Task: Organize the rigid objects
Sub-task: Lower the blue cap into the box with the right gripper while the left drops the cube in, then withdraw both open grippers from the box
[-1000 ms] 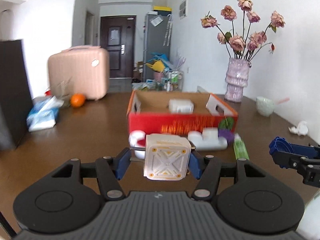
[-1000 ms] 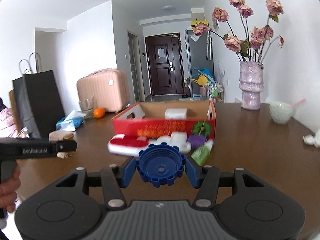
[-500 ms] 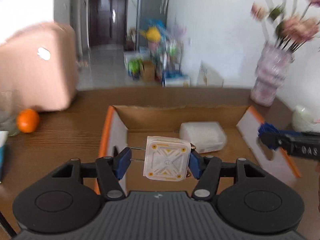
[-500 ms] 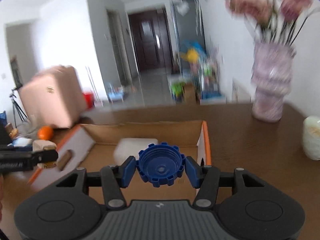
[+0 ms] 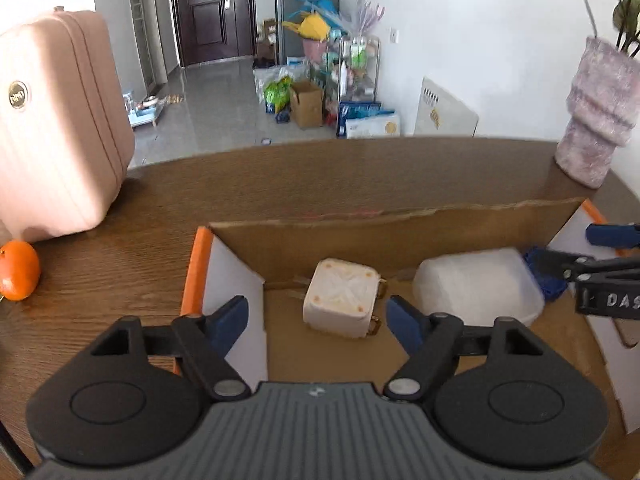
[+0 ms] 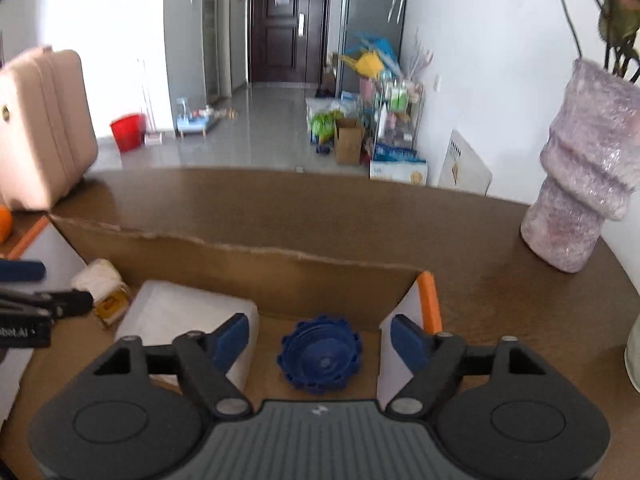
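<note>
Left wrist view: left claw [image 5: 316,316] was opening, pads clear of the white cube [image 5: 342,300], which it had clamped a second earlier. The cube now lay tilted inside the cardboard box [image 5: 400,224], near the back wall, between the spread pads but touching neither. Beside it sat a white lidded container [image 5: 476,288], already in the box before. The right claw reached in at the right edge of this view. Outside the box on the surface [image 5: 280,176]: an orange [image 5: 18,270] and a pink suitcase [image 5: 52,132].

Right wrist view: right claw [image 6: 320,340] was likewise opening, holding nothing. The blue toothed cap [image 6: 320,354], gripped a second ago, lay on the box floor in the right-hand corner, free of both pads. White container to its left; cube further left, by the left claw's tip. A ribbed vase [image 6: 580,196] stood on the surface beyond the box.

Judgement: both items released into the box; two placements done. Remaining loose items are not in view here.
</note>
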A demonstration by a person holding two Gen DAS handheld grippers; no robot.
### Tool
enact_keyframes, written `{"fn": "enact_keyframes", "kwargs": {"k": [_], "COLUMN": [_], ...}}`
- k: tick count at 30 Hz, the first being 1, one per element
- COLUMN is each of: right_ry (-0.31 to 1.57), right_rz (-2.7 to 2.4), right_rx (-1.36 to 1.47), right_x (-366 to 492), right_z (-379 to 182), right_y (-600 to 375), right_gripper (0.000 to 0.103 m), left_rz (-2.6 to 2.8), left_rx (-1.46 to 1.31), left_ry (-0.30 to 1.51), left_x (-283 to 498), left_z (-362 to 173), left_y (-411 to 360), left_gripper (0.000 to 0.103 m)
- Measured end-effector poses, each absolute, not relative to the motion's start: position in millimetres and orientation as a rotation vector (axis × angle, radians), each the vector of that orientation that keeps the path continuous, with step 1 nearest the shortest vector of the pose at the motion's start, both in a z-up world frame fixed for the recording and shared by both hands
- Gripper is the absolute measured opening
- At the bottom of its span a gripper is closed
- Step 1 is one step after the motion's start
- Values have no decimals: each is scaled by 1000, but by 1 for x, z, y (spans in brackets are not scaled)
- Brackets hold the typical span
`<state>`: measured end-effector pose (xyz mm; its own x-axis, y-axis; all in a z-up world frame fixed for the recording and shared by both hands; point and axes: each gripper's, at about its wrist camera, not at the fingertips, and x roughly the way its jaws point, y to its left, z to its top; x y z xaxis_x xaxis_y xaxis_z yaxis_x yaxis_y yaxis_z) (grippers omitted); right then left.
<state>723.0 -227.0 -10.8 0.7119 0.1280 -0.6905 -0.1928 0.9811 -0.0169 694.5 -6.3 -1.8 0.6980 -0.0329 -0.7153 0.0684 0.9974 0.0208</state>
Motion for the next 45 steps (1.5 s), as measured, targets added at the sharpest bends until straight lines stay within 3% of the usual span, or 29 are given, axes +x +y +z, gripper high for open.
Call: {"fn": "enact_keyframes", "kwargs": {"k": [12, 25, 35, 40, 45], "right_ry": [739, 660, 468, 378, 334], "right_rz": [219, 214, 199, 192, 212], "right_rx": [-53, -29, 37, 26, 6], "right_x": [668, 518, 395, 323, 248], "right_z": [59, 132, 139, 113, 73], "right_y": [-253, -293, -305, -301, -289], "right_gripper": [83, 89, 90, 93, 93], "left_rz": [-20, -7, 58, 93, 94], "left_rx": [99, 108, 110, 114, 109], "left_ry": [733, 600, 443, 315, 296], "left_x": [606, 460, 354, 279, 203], "left_z": [76, 145, 133, 105, 69], "left_y": [7, 16, 19, 22, 18], "left_gripper": [90, 97, 97, 102, 102]}}
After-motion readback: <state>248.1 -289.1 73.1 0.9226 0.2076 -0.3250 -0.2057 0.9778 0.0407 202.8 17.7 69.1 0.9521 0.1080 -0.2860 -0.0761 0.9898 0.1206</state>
